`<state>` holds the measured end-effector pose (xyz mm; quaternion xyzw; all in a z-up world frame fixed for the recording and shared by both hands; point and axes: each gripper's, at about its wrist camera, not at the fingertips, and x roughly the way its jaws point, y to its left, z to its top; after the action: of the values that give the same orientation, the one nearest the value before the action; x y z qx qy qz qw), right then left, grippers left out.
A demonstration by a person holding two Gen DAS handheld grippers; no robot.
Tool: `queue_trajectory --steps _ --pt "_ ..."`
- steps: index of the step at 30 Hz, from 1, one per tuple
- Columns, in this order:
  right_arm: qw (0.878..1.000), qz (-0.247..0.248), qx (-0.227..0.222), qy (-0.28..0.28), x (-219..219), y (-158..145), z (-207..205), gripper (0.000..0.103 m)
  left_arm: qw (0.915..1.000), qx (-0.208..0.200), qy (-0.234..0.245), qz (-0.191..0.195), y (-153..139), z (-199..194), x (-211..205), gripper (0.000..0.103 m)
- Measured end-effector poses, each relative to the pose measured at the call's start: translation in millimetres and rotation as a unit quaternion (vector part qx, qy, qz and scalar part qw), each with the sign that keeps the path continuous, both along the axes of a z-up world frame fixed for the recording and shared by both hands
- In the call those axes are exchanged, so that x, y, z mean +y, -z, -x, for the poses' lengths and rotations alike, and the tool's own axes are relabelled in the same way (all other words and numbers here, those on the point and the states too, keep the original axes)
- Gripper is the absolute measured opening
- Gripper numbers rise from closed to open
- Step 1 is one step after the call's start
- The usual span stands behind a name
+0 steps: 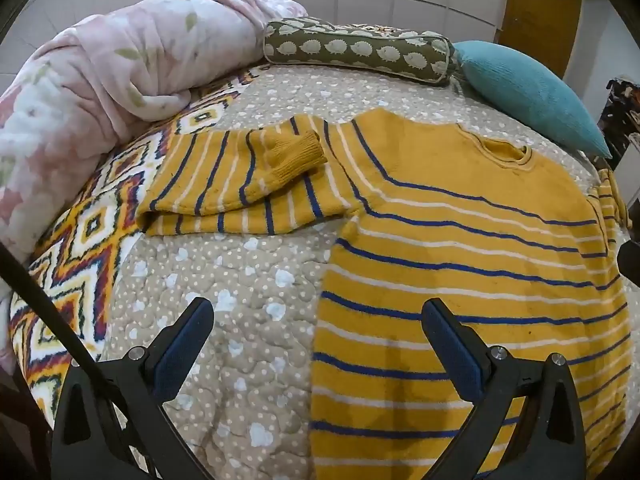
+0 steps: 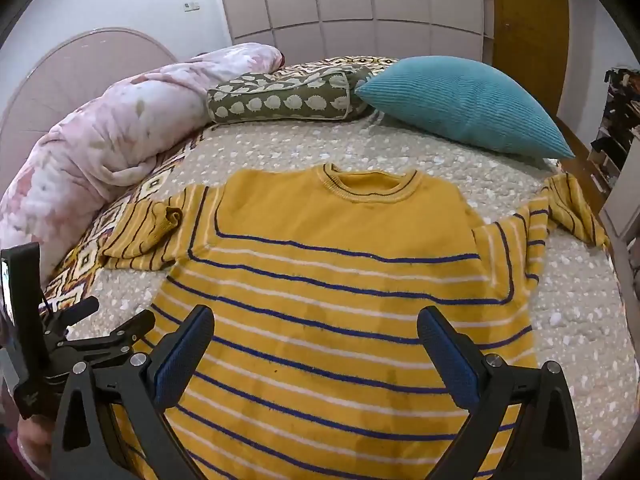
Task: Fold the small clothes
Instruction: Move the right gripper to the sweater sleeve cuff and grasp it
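Note:
A small yellow sweater (image 2: pixel 340 280) with blue and white stripes lies flat, front up, on the bed, collar (image 2: pixel 370 184) away from me. Its left sleeve (image 1: pixel 236 176) is folded back on itself, cuff (image 1: pixel 294 156) on top. Its right sleeve (image 2: pixel 560 216) lies out to the right, partly crumpled. My left gripper (image 1: pixel 318 320) is open and empty, above the sweater's left hem edge (image 1: pixel 320 360). My right gripper (image 2: pixel 316 328) is open and empty, above the lower middle of the sweater. The left gripper's body shows at the right wrist view's lower left (image 2: pixel 80 344).
The bed has a beige dotted quilt (image 1: pixel 224 292) and a patterned blanket (image 1: pixel 88 240) on the left. A rolled pink floral duvet (image 1: pixel 100 80), a hedgehog-print bolster (image 1: pixel 356 50) and a teal pillow (image 2: pixel 464 104) lie along the far side. Wardrobes and a door stand behind.

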<state>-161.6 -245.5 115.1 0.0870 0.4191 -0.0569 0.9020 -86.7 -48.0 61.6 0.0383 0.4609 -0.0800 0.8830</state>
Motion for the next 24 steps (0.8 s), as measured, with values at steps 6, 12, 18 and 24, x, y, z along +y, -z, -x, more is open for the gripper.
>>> queue_trajectory --steps 6,12,18,24 --pt "1.000 0.015 0.004 -0.014 7 10 -16 0.103 0.9999 0.006 -0.008 -0.006 6 -6 2 0.103" --pt "1.000 0.002 -0.007 -0.025 18 11 -26 0.099 0.9998 0.006 -0.016 -0.006 9 -9 9 0.103" --pt "0.999 0.000 0.008 -0.031 27 23 -41 0.098 0.9997 0.007 -0.025 -0.005 11 -14 15 0.103" --pt "0.999 -0.020 0.027 -0.035 32 29 -48 0.098 0.9987 0.014 -0.045 0.019 12 -20 30 0.103"
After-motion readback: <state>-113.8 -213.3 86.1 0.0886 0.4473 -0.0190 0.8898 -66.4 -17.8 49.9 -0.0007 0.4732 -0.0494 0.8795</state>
